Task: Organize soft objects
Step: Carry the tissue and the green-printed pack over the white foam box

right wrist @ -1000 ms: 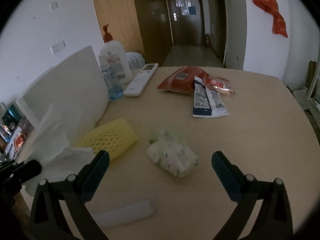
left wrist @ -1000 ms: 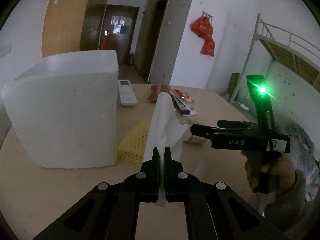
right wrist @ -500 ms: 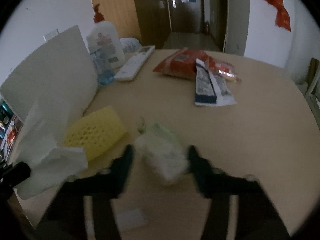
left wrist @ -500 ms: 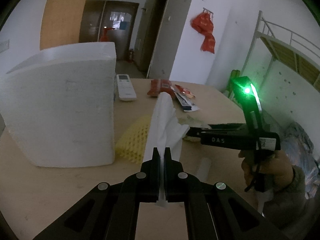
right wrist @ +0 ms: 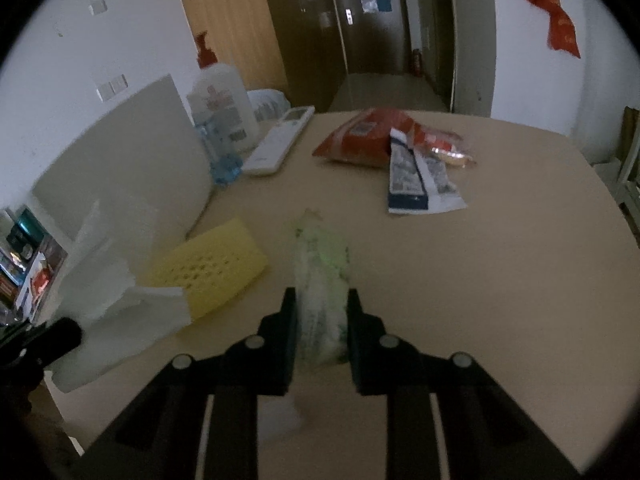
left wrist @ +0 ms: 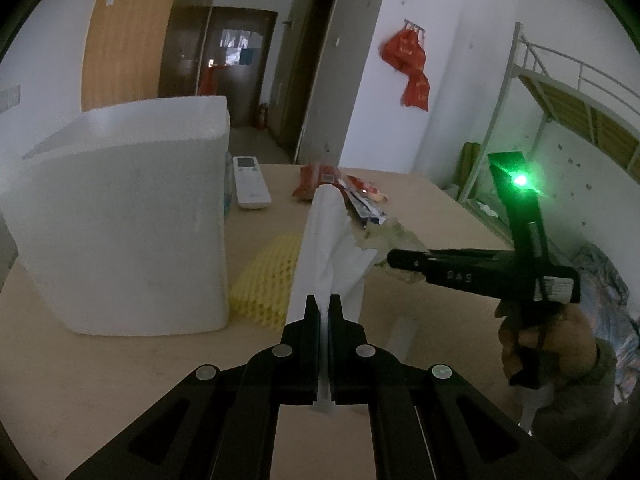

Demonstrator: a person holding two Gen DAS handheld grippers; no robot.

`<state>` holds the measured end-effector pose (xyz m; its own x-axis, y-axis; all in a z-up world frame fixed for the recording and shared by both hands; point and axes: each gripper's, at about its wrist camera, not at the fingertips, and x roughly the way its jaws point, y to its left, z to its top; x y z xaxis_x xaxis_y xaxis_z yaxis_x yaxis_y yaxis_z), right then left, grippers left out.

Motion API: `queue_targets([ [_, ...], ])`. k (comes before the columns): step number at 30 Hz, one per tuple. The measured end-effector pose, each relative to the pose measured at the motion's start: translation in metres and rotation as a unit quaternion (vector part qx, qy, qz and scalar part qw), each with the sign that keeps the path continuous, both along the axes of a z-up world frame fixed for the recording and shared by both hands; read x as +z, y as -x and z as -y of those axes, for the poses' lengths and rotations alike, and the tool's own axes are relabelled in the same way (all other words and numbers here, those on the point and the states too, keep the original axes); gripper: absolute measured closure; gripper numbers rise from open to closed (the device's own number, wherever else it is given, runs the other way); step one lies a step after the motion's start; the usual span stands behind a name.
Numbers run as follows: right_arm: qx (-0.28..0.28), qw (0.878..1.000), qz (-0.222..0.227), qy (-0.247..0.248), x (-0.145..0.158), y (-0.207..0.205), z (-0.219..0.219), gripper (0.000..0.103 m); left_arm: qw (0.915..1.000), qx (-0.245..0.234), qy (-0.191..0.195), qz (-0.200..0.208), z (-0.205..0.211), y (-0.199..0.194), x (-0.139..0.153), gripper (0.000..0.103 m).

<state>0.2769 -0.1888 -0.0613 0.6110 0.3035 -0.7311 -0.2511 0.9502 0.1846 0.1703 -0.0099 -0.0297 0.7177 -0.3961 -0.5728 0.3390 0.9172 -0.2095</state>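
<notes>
The right gripper [right wrist: 322, 312] was closing, its jaws pressing a crumpled green-white soft packet [right wrist: 320, 280] above the table [right wrist: 500, 280]; the left gripper [left wrist: 324, 312] clenched white tissue paper [left wrist: 328, 248].

On the table [right wrist: 500, 280] before me, the foam box [left wrist: 120, 232] stands left with the mesh sleeve [right wrist: 208, 268] just right of it, the remote [right wrist: 280, 140] and bottle [right wrist: 222, 100] behind, the snack packets [right wrist: 400, 148] far right.
</notes>
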Motion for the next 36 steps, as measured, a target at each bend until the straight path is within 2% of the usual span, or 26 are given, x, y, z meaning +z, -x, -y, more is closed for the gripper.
queue_targets([
  [15, -0.007, 0.997, 0.078, -0.018, 0.052, 0.061, 0.012, 0.077, 0.9987, 0.017, -0.012, 0.046, 0.004, 0.032, 0.027, 0.100],
  [21, -0.006, 0.993, 0.116, -0.030, 0.069, 0.093, 0.016, 0.077, 0.9984, 0.036, -0.013, 0.043, -0.002, 0.040, 0.026, 0.100],
  [29, -0.008, 0.990, 0.135, -0.034, 0.070, 0.127, 0.019, 0.077, 0.9978, 0.045, -0.015, 0.046, -0.003, 0.054, 0.029, 0.100],
  [36, 0.002, 0.989, 0.144, -0.037, 0.074, 0.139, 0.013, 0.077, 0.9968, 0.050, -0.013, 0.061, -0.007, 0.065, 0.035, 0.100],
])
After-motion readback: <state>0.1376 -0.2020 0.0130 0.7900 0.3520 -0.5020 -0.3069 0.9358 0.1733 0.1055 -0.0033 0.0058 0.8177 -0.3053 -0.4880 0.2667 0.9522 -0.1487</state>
